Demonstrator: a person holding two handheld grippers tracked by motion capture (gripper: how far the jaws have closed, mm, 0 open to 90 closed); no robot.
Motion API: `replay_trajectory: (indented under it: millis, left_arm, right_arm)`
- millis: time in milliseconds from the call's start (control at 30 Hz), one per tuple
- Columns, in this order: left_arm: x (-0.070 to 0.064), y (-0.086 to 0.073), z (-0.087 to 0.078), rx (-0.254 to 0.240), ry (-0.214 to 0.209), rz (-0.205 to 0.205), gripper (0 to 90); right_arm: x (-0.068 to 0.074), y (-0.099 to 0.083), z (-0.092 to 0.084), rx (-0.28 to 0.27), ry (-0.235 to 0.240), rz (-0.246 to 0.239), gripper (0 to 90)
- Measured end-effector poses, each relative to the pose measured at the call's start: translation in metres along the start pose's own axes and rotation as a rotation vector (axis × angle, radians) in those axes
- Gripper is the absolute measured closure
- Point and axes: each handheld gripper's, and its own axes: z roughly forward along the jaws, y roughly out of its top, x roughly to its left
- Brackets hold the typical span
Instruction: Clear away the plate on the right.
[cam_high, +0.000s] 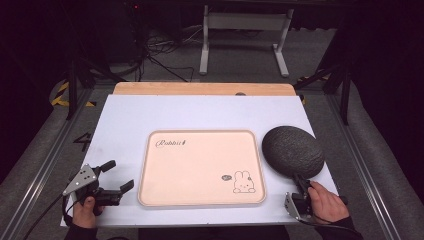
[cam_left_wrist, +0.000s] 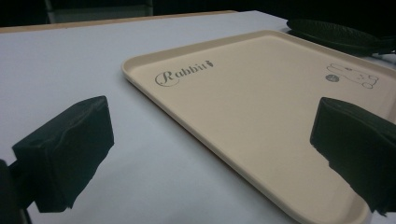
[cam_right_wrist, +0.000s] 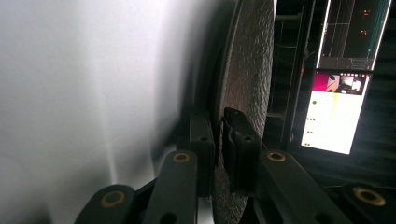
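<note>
At the white table (cam_high: 125, 115), my right claw (cam_high: 302, 186) is clamped on the near edge of a dark, rough-textured plate (cam_high: 293, 151), its two jaws pinching the rim from either side; in the right gripper view that plate (cam_right_wrist: 245, 84) stands on edge between the jaws, with the table's white surface to one side and a lit screen (cam_right_wrist: 334, 112) beyond it on the other. My left claw (cam_high: 114, 176) rests low at the table's near left corner, jaws spread wide and gripping nothing. Just past its tips lies a cream tray (cam_high: 200, 167), printed with the word "Rabbit" and a small rabbit drawing (cam_high: 243, 182); in the left gripper view the tray (cam_left_wrist: 261, 112) runs between and beyond the open jaws. The plate sits just beside the tray's far edge from my left claw.
</note>
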Motion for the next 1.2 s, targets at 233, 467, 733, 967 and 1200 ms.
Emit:
replay_trajectory:
  millis: [233,467,733,967,1200]
  left_arm:
    - [0.0,0.0,0.0,0.004,0.0,0.002,0.3]
    - [0.0,0.0,0.0,0.0,0.0,0.003,0.3]
    - [0.0,0.0,0.0,0.0,-0.001,0.003,0.3]
    - [0.0,0.0,0.0,0.0,0.0,0.002,0.3]
    - [0.0,0.0,0.0,0.0,0.0,0.002,0.3]
  right_arm:
    - [0.006,0.005,0.004,0.045,-0.04,-0.045,83.7]
    - [0.005,0.004,0.009,0.057,-0.029,-0.03,83.4]
    - [0.006,0.003,0.017,0.072,-0.037,-0.04,82.4]
    - [0.006,0.003,0.019,0.076,-0.042,-0.045,82.5]
    - [0.006,0.003,0.02,0.073,-0.043,-0.042,82.9]
